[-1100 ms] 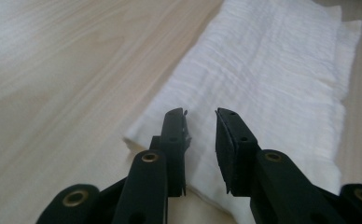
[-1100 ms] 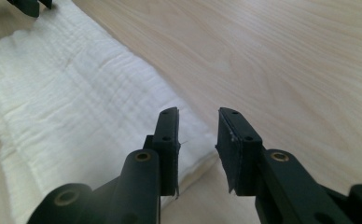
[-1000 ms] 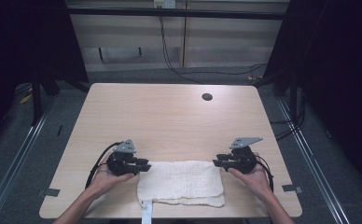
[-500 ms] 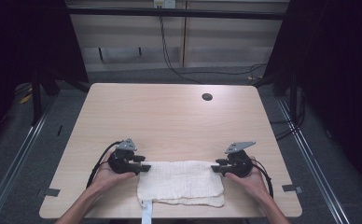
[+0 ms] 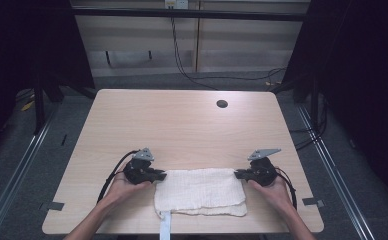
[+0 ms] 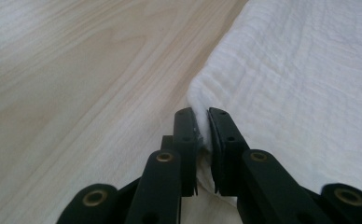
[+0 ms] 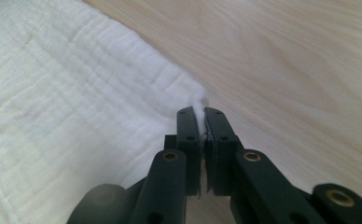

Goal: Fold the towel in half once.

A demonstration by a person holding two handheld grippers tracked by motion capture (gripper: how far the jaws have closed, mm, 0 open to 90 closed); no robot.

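Both far corners of the white cloth (image 5: pixel 199 190) sit pinched: left gripper (image 5: pixel 158 175), right gripper (image 5: pixel 239 174).

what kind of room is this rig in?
Likely a lab recording bay: one bare wooden table hemmed by dark curtains, metal floor rails, and loose cables along the back wall.

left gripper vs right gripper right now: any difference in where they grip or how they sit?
The left gripper pinches the far left corner of the white cloth; the right gripper pinches its far right corner. The left gripper points right, the right gripper points left, so they face each other. In the gripper views, more cloth bunches between the left jaws than the right. Both have just closed on the cloth, low over the table.
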